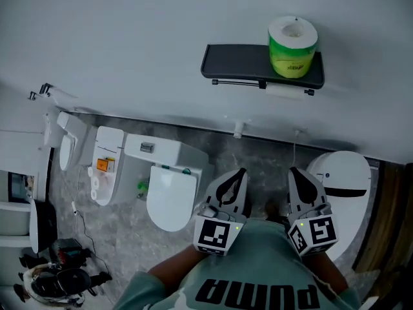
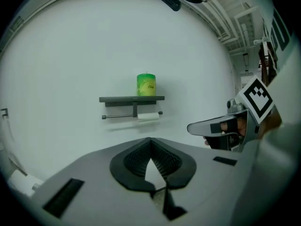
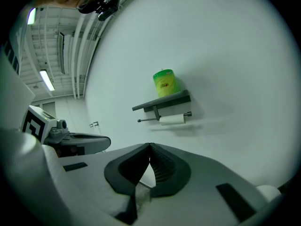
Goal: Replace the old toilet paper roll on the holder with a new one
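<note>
Old toilet paper roll [image 1: 284, 91] is seen nearly spent on the bar under the dark holder [image 1: 235, 63] on the far wall; the new roll [image 1: 293, 47] (green-wrapped) is stood upright on the holder's shelf, toward its right end. Both claws are held near the body, well apart from the holder; the left gripper [image 1: 241, 173] is clenched on nothing, and the right gripper [image 1: 292, 172] likewise. The approach is judged to be the step in hand; it would be done well if the jaws were opened before arrival and the old roll were taken across its middle, so that the new roll above is not knocked.
</note>
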A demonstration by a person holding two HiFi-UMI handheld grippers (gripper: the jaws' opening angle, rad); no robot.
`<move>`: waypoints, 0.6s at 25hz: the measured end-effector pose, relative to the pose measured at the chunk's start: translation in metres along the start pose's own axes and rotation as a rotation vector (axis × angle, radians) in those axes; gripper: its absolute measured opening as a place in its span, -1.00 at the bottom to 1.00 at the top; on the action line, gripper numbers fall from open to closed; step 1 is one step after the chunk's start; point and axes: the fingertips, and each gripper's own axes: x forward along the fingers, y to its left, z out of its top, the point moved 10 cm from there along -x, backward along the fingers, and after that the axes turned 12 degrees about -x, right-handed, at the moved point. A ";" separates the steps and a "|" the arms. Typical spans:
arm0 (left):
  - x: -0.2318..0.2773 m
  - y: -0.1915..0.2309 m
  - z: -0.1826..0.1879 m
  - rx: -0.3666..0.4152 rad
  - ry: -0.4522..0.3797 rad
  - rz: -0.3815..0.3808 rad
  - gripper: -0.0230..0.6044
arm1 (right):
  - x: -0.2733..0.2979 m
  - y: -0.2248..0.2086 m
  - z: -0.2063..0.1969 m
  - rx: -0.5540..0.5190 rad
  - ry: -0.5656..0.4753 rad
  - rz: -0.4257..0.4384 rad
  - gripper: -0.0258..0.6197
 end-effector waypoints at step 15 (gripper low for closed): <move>0.058 0.072 0.028 -0.005 0.024 -0.230 -0.91 | 0.058 0.015 0.029 0.078 0.008 -0.185 -0.89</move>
